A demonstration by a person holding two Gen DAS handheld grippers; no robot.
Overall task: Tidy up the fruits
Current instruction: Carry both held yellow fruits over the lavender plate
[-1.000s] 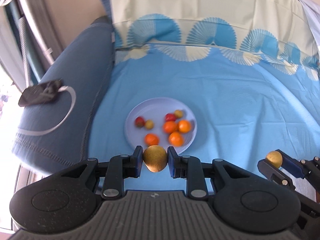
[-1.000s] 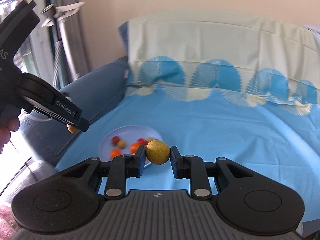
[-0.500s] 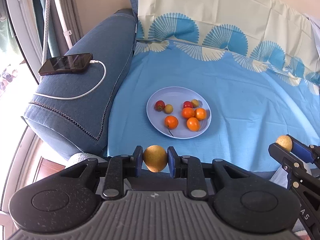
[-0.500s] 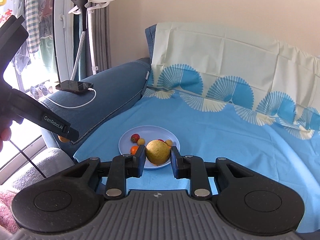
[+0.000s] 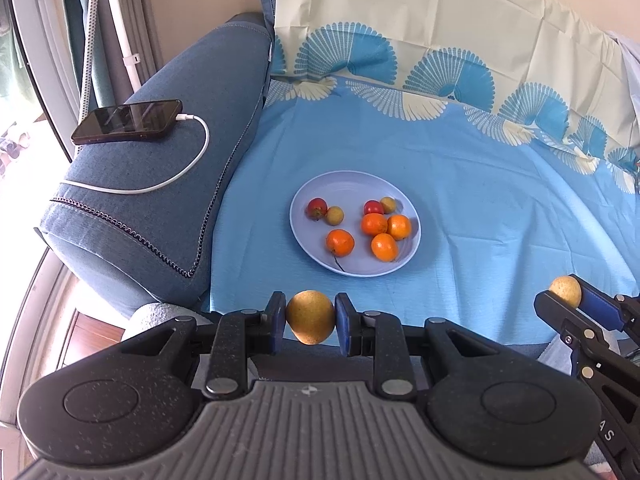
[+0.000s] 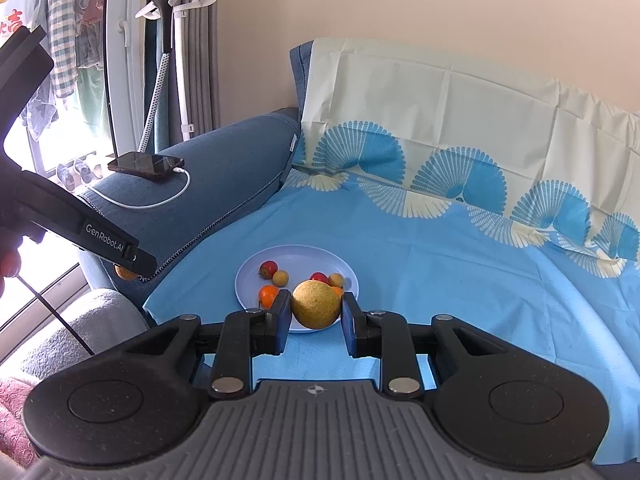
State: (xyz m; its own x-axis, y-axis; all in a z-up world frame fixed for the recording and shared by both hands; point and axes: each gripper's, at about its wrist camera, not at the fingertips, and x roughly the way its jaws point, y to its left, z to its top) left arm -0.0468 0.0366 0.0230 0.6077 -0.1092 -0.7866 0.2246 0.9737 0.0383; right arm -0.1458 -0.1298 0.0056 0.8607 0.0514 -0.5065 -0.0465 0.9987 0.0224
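Observation:
A pale blue plate (image 5: 320, 196) lies on the blue sheet and holds several small oranges (image 5: 340, 242), red fruits (image 5: 316, 207) and small yellow fruits (image 5: 335, 215). My left gripper (image 5: 310, 323) is shut on a yellow-brown pear (image 5: 310, 316), held above the sofa's front edge, short of the plate. My right gripper (image 6: 316, 311) is shut on a second yellow pear (image 6: 316, 304), held in front of the plate (image 6: 296, 256). The right gripper also shows at the right of the left wrist view (image 5: 568, 300).
A blue sofa armrest (image 5: 160, 200) stands left of the plate, with a black phone (image 5: 128, 120) and white charging cable (image 5: 176, 176) on it. A patterned backrest cover (image 5: 440, 40) rises behind. A garment steamer stand (image 6: 168, 40) and window are at the left.
Both grippers have pulled back and risen from the plate with their pears still held. The plate now looks smaller and farther, and the armrest and phone have come into view.

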